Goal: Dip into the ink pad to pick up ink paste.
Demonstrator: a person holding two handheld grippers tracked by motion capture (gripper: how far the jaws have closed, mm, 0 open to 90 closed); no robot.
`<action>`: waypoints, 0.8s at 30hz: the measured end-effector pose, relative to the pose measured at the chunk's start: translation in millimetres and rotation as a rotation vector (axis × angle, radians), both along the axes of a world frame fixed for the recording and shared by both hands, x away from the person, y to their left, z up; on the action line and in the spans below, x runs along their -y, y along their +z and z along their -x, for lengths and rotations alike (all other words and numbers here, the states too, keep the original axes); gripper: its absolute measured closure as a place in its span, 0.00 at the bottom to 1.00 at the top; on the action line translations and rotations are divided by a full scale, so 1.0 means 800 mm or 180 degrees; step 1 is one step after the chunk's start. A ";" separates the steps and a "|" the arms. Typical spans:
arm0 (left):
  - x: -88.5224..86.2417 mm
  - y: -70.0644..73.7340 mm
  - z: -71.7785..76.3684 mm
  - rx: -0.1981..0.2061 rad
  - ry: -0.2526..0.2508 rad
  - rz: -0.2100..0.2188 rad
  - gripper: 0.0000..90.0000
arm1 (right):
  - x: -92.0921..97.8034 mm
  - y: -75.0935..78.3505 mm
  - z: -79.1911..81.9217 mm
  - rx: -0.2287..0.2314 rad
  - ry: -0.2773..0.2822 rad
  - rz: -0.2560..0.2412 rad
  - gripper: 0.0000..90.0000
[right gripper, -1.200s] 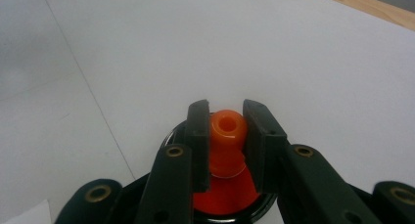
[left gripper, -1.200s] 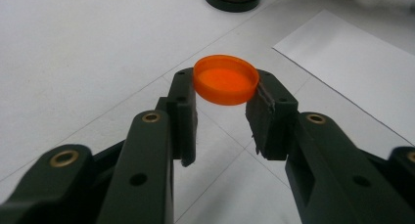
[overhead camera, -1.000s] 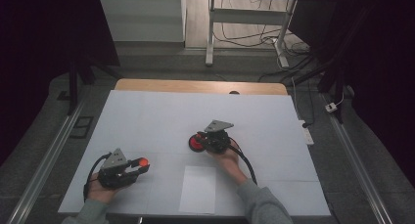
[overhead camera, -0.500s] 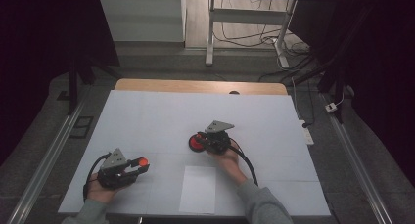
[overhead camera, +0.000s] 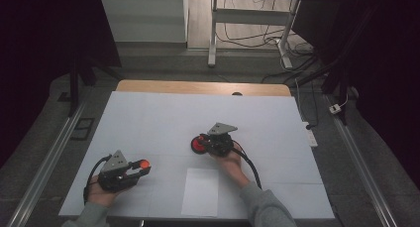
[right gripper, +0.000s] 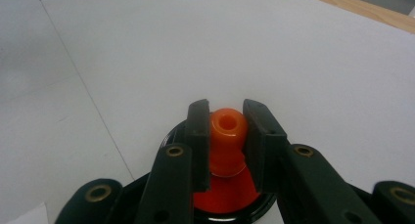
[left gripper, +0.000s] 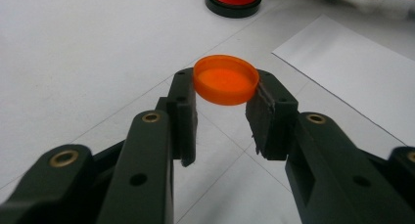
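Two grippers are loaded: near the front-left corner of the surface [overhead camera: 148, 113], the left gripper [overhead camera: 141, 166] pinches an orange cap [left gripper: 225, 79]; farther in, at the middle, the right gripper [right gripper: 226, 146] clamps the orange knob [right gripper: 227, 126] on a red-and-black disc [overhead camera: 199, 144]. Likely next: carry the cap across. Bare room lies between, beside a paper sheet [overhead camera: 200, 191].

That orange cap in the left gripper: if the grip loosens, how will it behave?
The orange cap looks thin, shallow and probably light. The left gripper pinches only its smooth rim, so it may slip out easily. Being round, it could roll if it lands on edge on the white table; lying flat, it should sit still.
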State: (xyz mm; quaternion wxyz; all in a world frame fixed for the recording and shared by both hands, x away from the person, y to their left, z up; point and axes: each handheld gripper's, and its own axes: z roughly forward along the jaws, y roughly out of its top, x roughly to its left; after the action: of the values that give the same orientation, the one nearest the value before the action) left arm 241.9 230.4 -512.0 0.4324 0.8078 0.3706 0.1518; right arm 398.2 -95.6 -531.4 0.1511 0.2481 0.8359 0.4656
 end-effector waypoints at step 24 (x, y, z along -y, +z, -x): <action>-0.003 -0.001 -0.002 0.0004 0.0014 0.0014 0.72 | 0.020 0.033 0.004 0.0036 -0.0019 -0.0376 0.81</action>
State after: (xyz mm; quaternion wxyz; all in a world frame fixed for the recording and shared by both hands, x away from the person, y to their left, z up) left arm 243.9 232.5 -512.8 0.4340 0.8060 0.3724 0.1524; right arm 395.2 -111.9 -505.1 0.1424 0.2564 0.8054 0.5151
